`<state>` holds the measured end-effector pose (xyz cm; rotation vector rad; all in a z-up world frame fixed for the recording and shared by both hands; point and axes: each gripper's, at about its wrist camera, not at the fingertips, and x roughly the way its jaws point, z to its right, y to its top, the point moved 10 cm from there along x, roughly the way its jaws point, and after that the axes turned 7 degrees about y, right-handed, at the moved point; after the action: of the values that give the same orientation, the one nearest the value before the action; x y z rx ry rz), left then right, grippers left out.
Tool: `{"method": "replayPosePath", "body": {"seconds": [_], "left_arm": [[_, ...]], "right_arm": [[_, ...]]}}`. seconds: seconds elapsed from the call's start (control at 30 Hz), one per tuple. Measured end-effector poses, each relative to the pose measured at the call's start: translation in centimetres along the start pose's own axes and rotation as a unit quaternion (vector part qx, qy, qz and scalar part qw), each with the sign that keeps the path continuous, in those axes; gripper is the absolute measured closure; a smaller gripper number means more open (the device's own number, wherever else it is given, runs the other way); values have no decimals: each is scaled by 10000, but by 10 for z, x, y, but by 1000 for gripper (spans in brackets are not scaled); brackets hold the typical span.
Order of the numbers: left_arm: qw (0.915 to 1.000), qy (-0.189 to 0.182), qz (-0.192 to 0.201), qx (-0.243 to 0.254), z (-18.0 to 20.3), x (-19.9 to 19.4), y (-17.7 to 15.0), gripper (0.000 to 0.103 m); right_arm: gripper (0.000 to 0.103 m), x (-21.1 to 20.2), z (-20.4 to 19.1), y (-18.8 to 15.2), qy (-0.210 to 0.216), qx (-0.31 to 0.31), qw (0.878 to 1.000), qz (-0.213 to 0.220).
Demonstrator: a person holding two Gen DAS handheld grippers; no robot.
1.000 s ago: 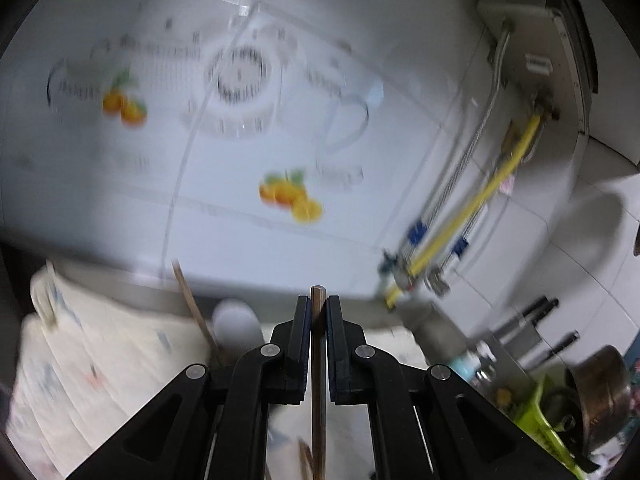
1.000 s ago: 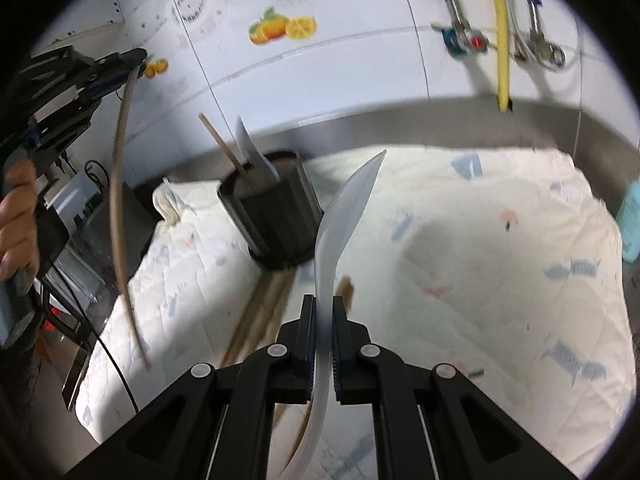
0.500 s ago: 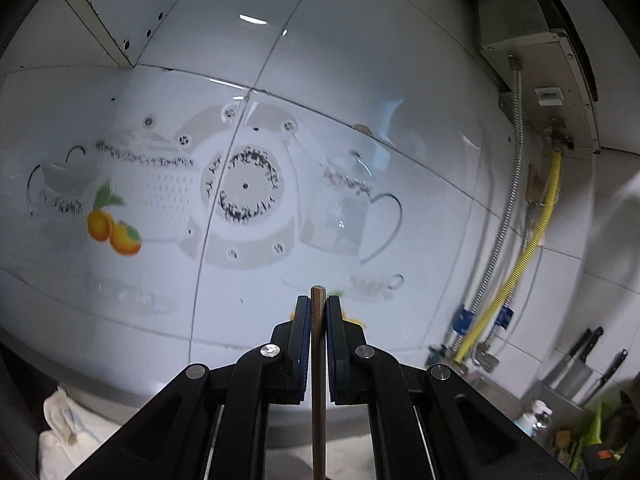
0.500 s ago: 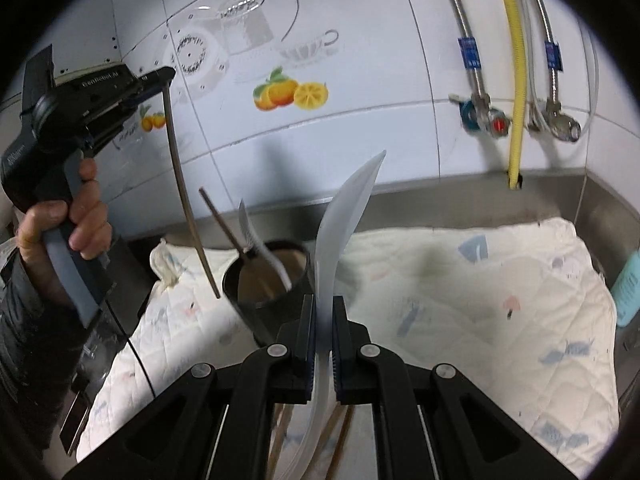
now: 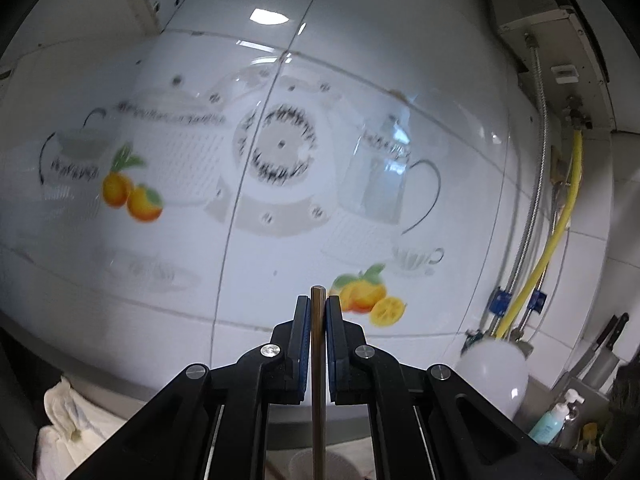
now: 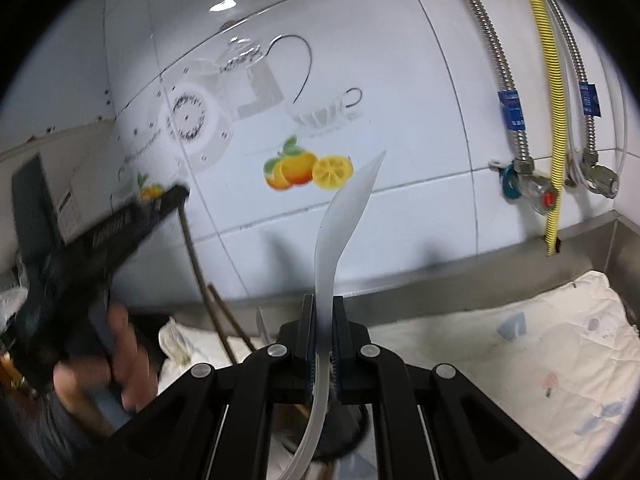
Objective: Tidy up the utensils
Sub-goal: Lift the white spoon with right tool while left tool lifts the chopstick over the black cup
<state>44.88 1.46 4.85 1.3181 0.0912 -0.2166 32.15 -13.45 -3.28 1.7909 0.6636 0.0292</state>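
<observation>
- The left gripper (image 5: 318, 312) has its fingers (image 5: 302, 332) pinched tight on a thin brown wooden chopstick (image 5: 318, 380), round in section, whose blunt end pokes just above the fingertips.
- Seen from the right wrist, that chopstick (image 6: 196, 264) hangs down from the left gripper (image 6: 176, 196) toward the dark utensil holder (image 6: 340, 432), which is mostly hidden behind the right gripper (image 6: 323, 332).
- The right gripper's fingers (image 6: 307, 336) are clamped on a translucent white plastic spoon (image 6: 340, 224); its curved handle rises above them to a pointed tip in front of the tiled wall (image 6: 400, 100), just right of the orange decal (image 6: 308, 168).
- The spoon's bowl (image 5: 492, 376) shows in the left wrist view as a pale rounded shape, low and to the right of the left gripper.
- More sticks (image 6: 228, 320) lean up behind the holder, over the quilted cloth (image 6: 560, 360) covering the worktop.
- A hand (image 6: 108, 360) grips the left gripper's handle, blurred.
- Compared with half a second ago, the right wrist view looks higher: the holder has sunk behind the fingers, and the left gripper sits lower and closer to it.
- Both grips are unchanged.
</observation>
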Motion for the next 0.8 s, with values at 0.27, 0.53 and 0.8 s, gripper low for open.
{"method": "replayPosePath", "body": {"seconds": [0.27, 0.53, 0.8], "left_arm": [[9988, 33, -396, -296, -20, 2, -31, 96], [9978, 94, -568, -332, -35, -5, -41, 96], [9966, 89, -613, -538, -48, -8, -42, 96]], "right_arm": [[94, 29, 3, 6, -343, -117, 9985, 406], [94, 46, 8, 4, -758, -396, 9940, 679], [94, 63, -4, -12, -949, -927, 9893, 610]]}}
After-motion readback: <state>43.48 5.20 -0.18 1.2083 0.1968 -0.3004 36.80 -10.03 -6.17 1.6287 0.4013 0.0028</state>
